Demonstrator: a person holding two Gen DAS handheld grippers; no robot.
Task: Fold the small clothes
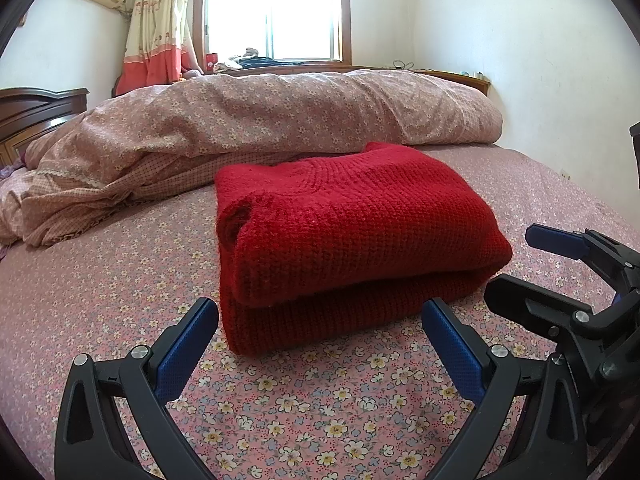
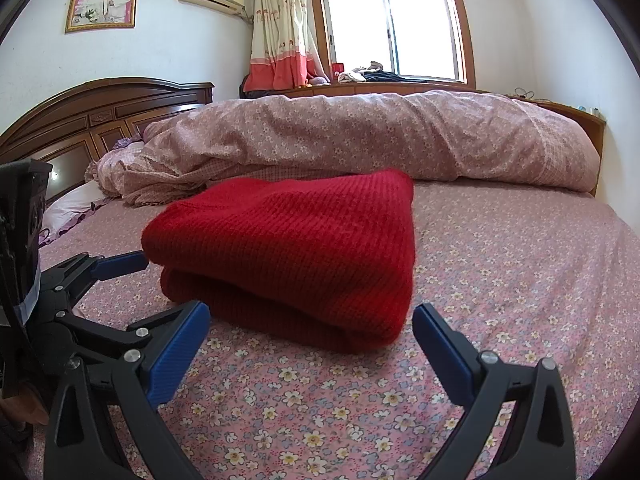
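Observation:
A red knitted sweater (image 1: 344, 236) lies folded into a thick rectangular stack on the flowered bed sheet (image 1: 280, 400). My left gripper (image 1: 320, 316) stands open just in front of its near folded edge, nothing between its blue pads. In the right wrist view the same sweater (image 2: 288, 248) fills the middle, and my right gripper (image 2: 312, 324) is open just short of its near right corner, holding nothing. Each gripper shows in the other's view: the right one (image 1: 516, 264) at the sweater's right side, the left one (image 2: 160, 288) at its left side.
A rolled pink flowered duvet (image 1: 280, 120) lies across the bed behind the sweater. A dark wooden headboard (image 2: 100, 116) stands at the left, with a pillow (image 2: 76, 204) below it. The window (image 2: 392, 28), curtain and a wooden ledge with small items are at the back.

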